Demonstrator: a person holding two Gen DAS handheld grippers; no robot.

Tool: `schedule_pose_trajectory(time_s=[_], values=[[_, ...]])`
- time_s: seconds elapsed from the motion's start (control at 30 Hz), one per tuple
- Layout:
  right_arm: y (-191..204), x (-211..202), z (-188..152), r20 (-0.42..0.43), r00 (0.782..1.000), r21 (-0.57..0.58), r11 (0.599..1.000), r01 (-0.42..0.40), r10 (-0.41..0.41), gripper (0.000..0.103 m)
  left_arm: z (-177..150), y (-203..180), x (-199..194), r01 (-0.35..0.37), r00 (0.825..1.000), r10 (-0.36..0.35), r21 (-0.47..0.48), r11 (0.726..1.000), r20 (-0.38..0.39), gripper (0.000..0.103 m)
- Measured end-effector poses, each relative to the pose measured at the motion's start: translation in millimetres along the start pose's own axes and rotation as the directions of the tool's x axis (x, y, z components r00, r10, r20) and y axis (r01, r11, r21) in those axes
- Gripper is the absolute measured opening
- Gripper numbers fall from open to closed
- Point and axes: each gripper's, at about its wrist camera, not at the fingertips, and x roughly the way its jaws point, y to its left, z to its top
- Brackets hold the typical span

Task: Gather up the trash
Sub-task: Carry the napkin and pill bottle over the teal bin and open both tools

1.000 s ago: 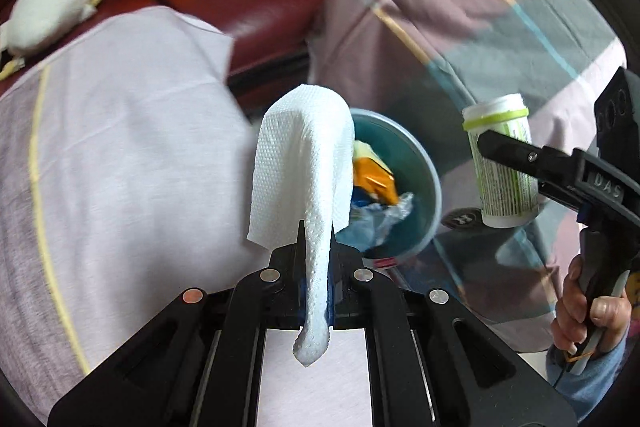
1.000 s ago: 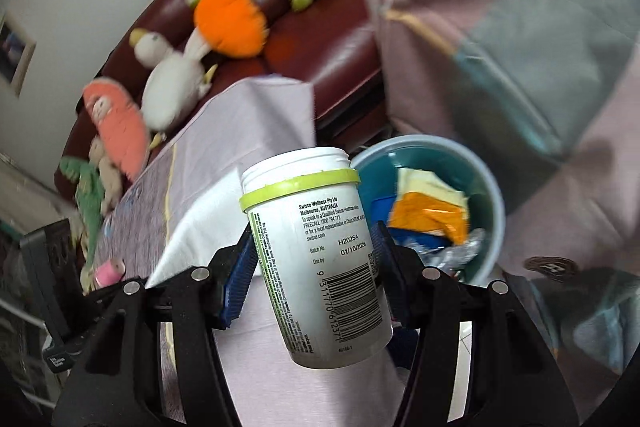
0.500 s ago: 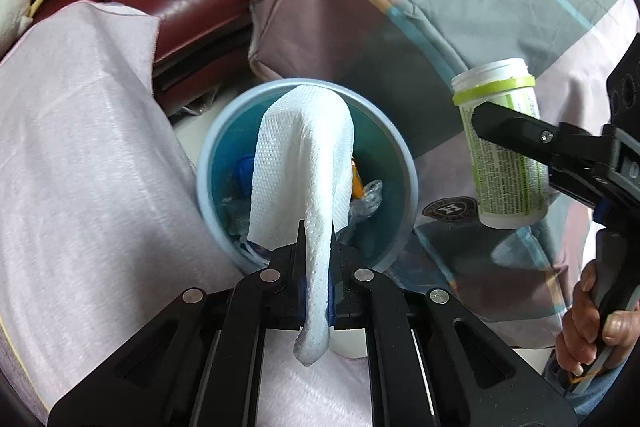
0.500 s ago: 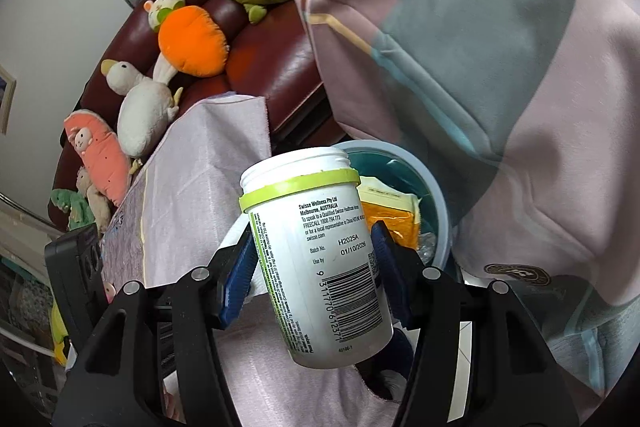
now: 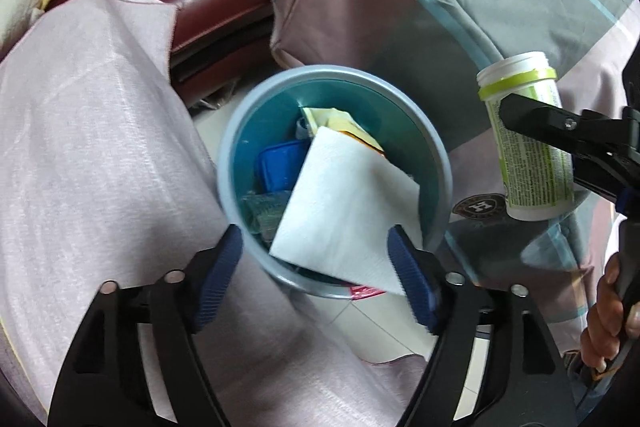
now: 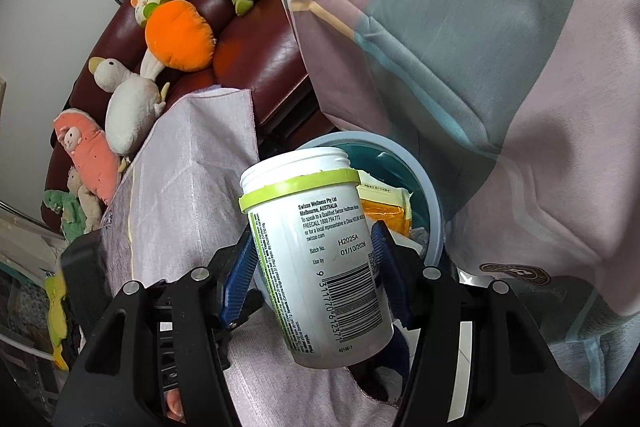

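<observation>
1. Left tongs [image 5: 316, 259] hang straight over the blue bin [image 5: 236, 163], jaws opening, already wide. The paper towel [image 5: 344, 211] sits between them but the pads aren't pressing it. It looks loose, over the bin mouth, so it should land inside rather than on the floor.
2. Bin stands on the floor between the cloth-covered tabletop [image 5: 88, 155] on the left and the striped blanket [image 5: 460, 7] on the right. It already holds a blue lid, yellow and orange wrappers and some clear plastic.
3. Right tongs [image 6: 316, 267] grip the white supplement bottle [image 6: 320, 263] mid-body, tilted, cap end toward the bin.
4. Bottle hangs right of the bin rim, not over it. My read: it waits its turn, and needs to shift left over the opening before release.
</observation>
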Motion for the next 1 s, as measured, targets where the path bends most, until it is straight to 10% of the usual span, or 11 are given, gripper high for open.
schedule_pose_trajectory(time_s=[1.0], values=[[55,38,-12,-0.091,0.991,-0.073,0.993,0.095,-0.102,0.076,-34,80,-51,0.036,0.998,-0.027,-0.160,0.987,0.054,0.089]])
